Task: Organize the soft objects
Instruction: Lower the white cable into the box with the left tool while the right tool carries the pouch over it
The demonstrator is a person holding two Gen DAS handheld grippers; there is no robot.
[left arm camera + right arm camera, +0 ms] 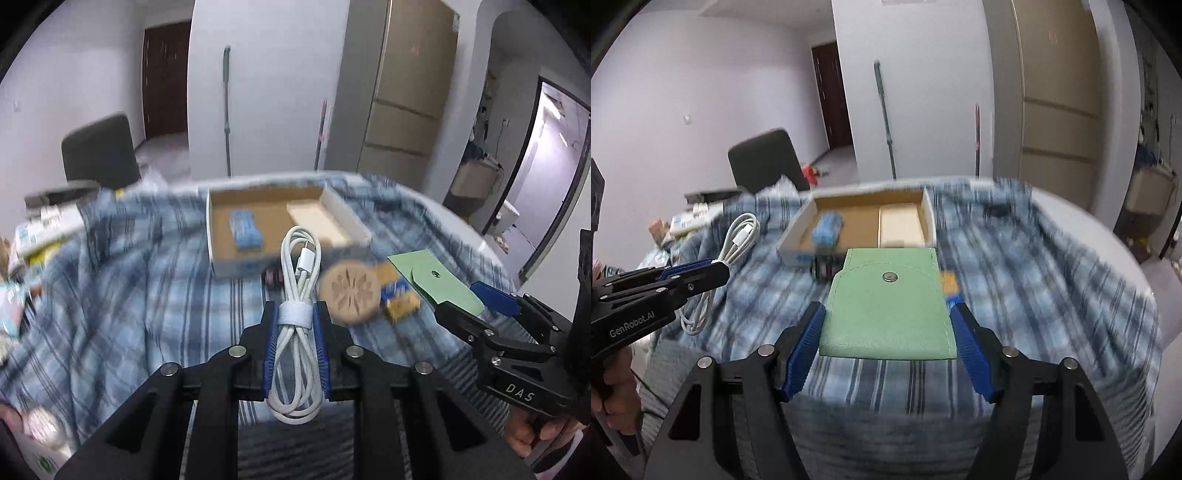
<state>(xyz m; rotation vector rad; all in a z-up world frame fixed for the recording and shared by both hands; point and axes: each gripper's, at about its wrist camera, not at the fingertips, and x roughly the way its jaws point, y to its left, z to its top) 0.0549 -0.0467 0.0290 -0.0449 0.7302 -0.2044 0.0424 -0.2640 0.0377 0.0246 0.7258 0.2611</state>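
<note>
Carrying coiled charging cable point(297, 317) and green pouch point(888, 310) clamped in jaws toward cardboard tray point(925, 210), upper centre, for sorting.

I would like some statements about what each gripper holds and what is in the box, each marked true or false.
1. The left gripper is shut on the white cable. True.
2. The right gripper is open and holds nothing. False: it grips the green pouch.
3. The cardboard box holds a blue item. True.
4. The green pouch lies inside the box. False: it is held in front of it.
</note>
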